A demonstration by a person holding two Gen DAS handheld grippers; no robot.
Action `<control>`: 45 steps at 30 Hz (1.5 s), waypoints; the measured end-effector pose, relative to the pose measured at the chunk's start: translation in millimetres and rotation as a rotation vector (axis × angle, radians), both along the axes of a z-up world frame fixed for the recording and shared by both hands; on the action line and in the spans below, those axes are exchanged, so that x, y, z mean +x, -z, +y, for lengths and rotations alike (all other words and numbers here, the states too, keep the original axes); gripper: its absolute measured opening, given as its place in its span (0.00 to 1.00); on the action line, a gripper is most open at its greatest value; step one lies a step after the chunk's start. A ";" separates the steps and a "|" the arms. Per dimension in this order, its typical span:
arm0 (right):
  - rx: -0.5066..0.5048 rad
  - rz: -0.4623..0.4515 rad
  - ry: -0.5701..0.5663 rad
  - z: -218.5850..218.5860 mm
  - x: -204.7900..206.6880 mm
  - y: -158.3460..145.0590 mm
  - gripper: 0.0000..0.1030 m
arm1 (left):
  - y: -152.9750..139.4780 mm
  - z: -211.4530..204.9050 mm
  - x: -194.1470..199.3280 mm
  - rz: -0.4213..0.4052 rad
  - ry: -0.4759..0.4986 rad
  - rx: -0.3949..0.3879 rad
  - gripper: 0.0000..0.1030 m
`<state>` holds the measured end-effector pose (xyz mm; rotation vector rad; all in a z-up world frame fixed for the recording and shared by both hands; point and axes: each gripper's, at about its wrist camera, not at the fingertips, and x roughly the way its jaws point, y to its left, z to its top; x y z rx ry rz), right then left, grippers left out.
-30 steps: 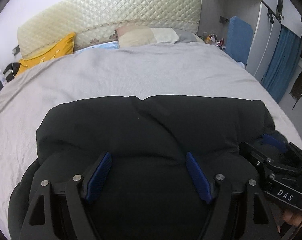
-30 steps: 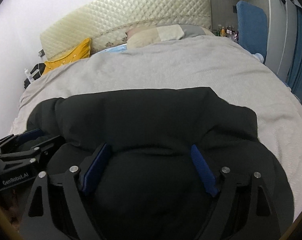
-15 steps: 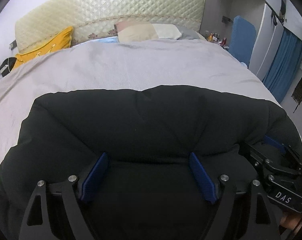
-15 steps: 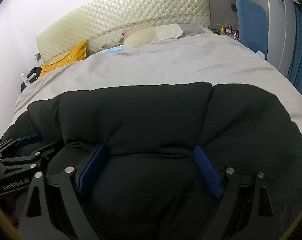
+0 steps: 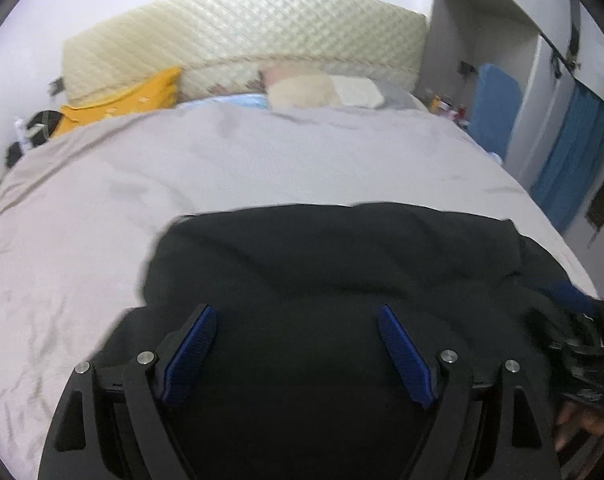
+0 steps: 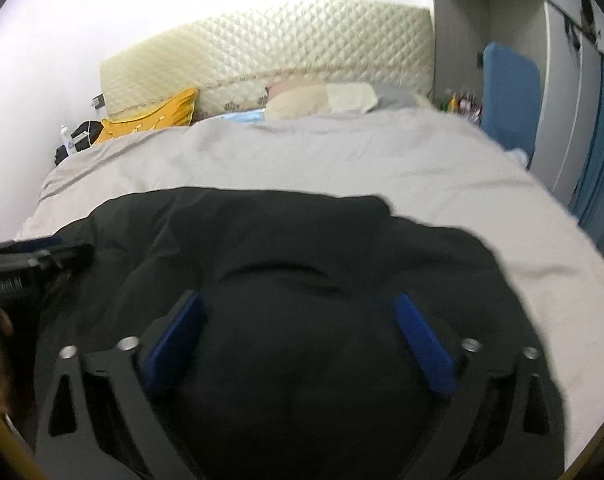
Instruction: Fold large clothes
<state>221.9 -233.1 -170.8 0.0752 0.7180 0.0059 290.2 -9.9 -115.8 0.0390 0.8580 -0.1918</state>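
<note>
A large black padded jacket [image 5: 334,272] lies bunched on the near part of a grey bed; it also fills the low half of the right wrist view [image 6: 285,264]. My left gripper [image 5: 297,320] is open, its blue pads spread wide over the jacket with dark fabric between and under them. My right gripper [image 6: 297,312] is open in the same way over the jacket. The right gripper also shows at the right edge of the left wrist view [image 5: 582,344], and the left gripper at the left edge of the right wrist view [image 6: 33,264].
The grey bedspread [image 5: 261,160] stretches to a quilted cream headboard [image 5: 241,36]. A yellow cushion [image 5: 129,98] and pale pillows [image 5: 322,90] lie at the head. A blue chair [image 5: 494,108], wardrobe and blue curtain [image 5: 570,152] stand on the right.
Both views have pulled back and risen; the jacket looks smaller and its far edge sits lower. The jacket's left part has drawn in, so more grey bedspread shows. Both grippers stay open.
</note>
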 end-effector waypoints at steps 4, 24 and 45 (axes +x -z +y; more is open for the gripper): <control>-0.023 0.000 0.049 -20.5 -15.2 -1.6 1.00 | 8.8 13.8 2.1 -0.012 -0.059 0.067 0.81; 0.114 -0.040 0.079 -42.7 -26.1 -9.5 1.00 | -17.2 -5.7 -22.8 -0.110 -0.078 0.122 0.81; 0.017 -0.319 -0.007 10.3 -150.0 -196.2 1.00 | -189.8 -34.1 -178.2 -0.289 0.022 0.005 0.93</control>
